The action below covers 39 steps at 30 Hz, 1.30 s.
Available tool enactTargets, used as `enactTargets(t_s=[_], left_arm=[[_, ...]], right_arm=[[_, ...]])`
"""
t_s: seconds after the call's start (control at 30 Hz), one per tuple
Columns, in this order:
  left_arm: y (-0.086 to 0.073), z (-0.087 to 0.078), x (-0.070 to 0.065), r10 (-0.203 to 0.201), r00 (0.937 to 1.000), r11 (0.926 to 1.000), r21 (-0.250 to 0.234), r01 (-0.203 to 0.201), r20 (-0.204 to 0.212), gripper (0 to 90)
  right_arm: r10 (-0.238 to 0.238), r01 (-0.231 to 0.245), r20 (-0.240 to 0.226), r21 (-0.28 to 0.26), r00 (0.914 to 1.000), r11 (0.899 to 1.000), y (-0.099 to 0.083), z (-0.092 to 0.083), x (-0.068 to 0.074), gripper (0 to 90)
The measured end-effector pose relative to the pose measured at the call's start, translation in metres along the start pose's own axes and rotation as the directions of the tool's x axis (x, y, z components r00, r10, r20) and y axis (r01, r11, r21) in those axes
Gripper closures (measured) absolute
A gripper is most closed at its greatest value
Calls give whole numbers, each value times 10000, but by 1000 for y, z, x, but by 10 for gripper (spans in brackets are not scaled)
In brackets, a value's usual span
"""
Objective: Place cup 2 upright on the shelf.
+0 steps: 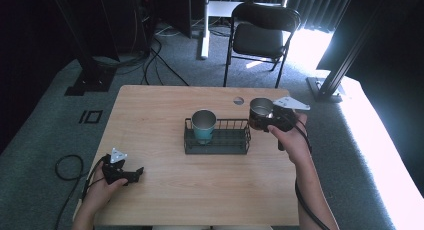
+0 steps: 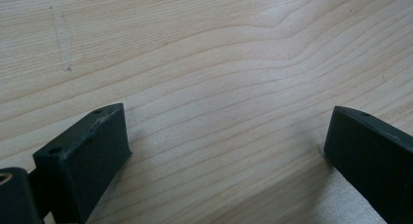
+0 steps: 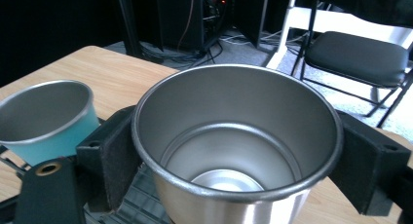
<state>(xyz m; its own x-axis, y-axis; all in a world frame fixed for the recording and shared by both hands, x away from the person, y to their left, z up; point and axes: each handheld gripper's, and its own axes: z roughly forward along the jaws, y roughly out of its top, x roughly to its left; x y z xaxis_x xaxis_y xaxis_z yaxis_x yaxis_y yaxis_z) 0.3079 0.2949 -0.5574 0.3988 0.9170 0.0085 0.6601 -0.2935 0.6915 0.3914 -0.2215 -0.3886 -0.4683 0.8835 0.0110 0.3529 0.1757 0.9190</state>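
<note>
at the lower left of the high view, the left gripper [image 1: 134, 173] rests on the pale grained wooden table [image 1: 150, 110], jaws wide apart and empty. right of centre, the right gripper [image 1: 256, 121] clamps a round, smooth steel cup [image 1: 260, 110] beside the black wire rack [image 1: 217, 139], which holds a teal steel cup [image 1: 203, 125].

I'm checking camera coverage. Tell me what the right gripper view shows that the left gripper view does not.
Right gripper view alone: the steel cup clamped between its jaws, the teal cup at left, the black rack below, the folding chair behind. Left gripper view alone: the left gripper, jaws wide apart, holding nothing. Both: the wooden table.
</note>
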Motion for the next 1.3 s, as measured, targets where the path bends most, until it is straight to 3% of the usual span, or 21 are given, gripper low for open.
enactTargets(t_s=[0.47, 0.93, 1.3], left_arm=[[0, 0, 0, 24, 10000, 10000, -6, -24, -12, 32], [0, 0, 0, -5, 10000, 10000, -3, 5, -4, 32], [0, 0, 0, 6, 10000, 10000, 9, -6, 2, 32]], right_arm=[[-171, 168, -640, -49, 9978, 9998, 4, 19, 28, 145], [-55, 71, -1050, 153, 9945, 9999, -12, 43, 46, 146], [0, 56, -1076, 519, 9942, 9986, -32, 64, 52, 146]])
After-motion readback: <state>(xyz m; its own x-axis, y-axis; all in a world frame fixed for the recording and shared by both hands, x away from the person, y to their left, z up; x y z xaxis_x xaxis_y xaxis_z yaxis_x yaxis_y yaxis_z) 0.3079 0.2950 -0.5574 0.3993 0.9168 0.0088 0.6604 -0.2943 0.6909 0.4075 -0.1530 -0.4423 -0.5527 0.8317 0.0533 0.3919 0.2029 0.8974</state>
